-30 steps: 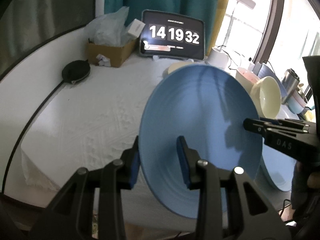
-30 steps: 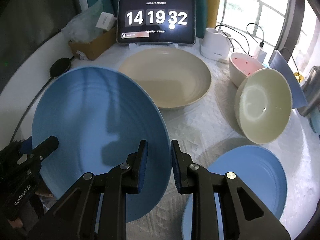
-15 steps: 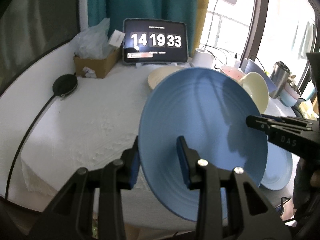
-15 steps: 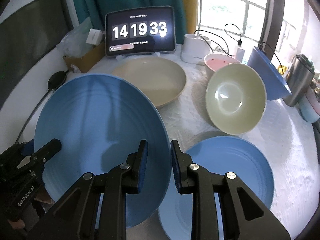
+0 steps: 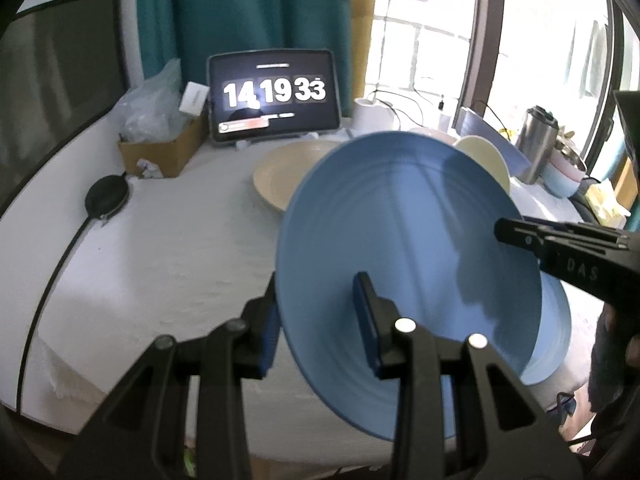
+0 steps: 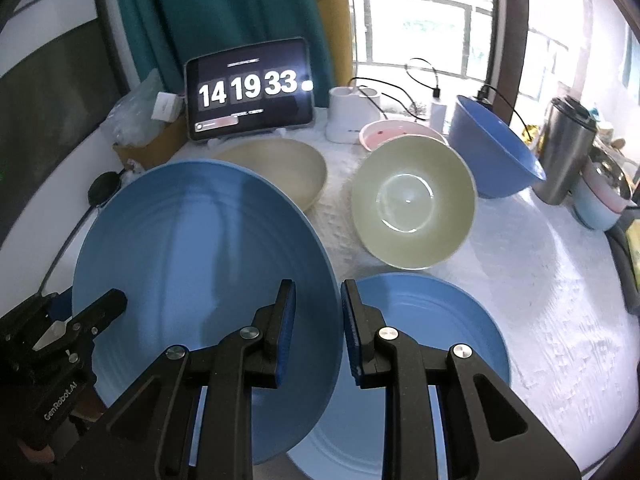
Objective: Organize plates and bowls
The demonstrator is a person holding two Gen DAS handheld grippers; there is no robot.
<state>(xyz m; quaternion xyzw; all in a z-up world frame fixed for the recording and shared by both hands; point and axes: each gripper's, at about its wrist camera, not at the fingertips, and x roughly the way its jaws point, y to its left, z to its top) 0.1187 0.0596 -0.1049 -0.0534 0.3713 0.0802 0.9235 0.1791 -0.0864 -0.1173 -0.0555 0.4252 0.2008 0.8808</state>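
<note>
Mid-carry over the white-clothed table [image 6: 540, 280]: large blue plate [image 6: 192, 264] held tilted in the air. Second blue plate [image 6: 432, 328] flat below, the likely landing spot. Left gripper [image 5: 316, 320] and right gripper [image 6: 316, 320] each narrowly parted, fingers [image 6: 286, 320] clamped on opposite rims. Next: level, lower and stack, then release together.

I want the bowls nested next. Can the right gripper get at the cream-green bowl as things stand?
Probably not yet: the right gripper is shut on the raised blue plate, shared with the left gripper. The cream-green bowl itself sits unobstructed beyond.
</note>
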